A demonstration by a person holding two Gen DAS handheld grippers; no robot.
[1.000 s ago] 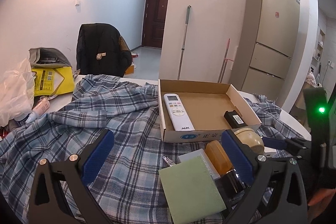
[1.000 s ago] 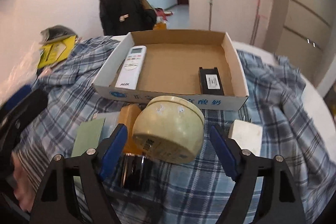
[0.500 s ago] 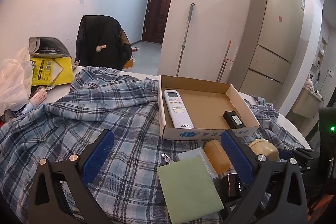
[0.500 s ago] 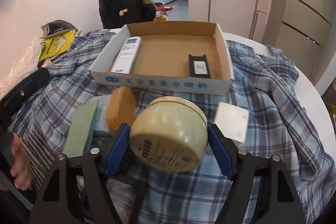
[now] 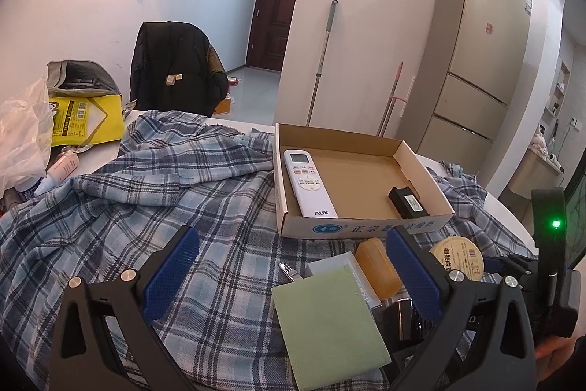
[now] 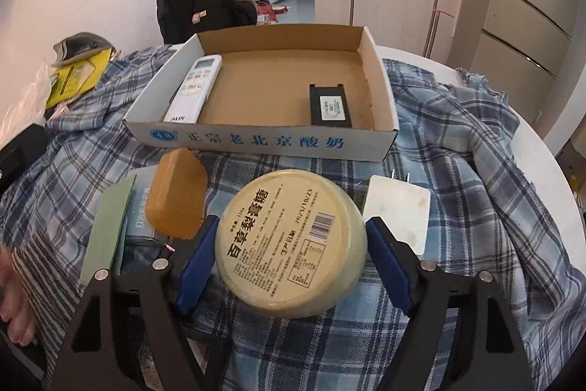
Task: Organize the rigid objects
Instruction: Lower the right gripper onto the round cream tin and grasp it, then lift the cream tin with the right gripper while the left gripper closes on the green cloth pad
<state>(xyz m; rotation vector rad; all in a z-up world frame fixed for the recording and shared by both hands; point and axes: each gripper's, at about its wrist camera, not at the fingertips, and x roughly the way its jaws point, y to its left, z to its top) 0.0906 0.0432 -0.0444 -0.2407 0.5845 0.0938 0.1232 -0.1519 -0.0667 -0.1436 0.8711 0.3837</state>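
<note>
A round cream tin [image 6: 293, 240] sits tilted between the pads of my right gripper [image 6: 293, 226], its labelled bottom facing the camera. Both pads touch its sides while the jaws are opening slightly. The left wrist view catches the same tin [image 5: 459, 257] at the right. An open cardboard box [image 6: 256, 138] lies just beyond, holding a white remote [image 6: 194, 87] and a black battery pack [image 6: 329, 105]. My left gripper [image 5: 289, 240] hangs open over the plaid cloth, with nothing between its pads. An orange block [image 5: 377, 268] and a green pad [image 5: 326, 325] lie near its right finger.
A white plug adapter [image 6: 397, 211] lies right of the tin. A plaid shirt [image 5: 164, 207] covers the white table [image 6: 549, 171]. A yellow bag [image 5: 84, 120], plastic bag and tubes crowd the far left. A chair with a black jacket [image 5: 175, 68] stands behind.
The tin has tipped in the right gripper, so its labelled bottom now faces the camera. It sits a little nearer the box. The left gripper has stayed in place.
</note>
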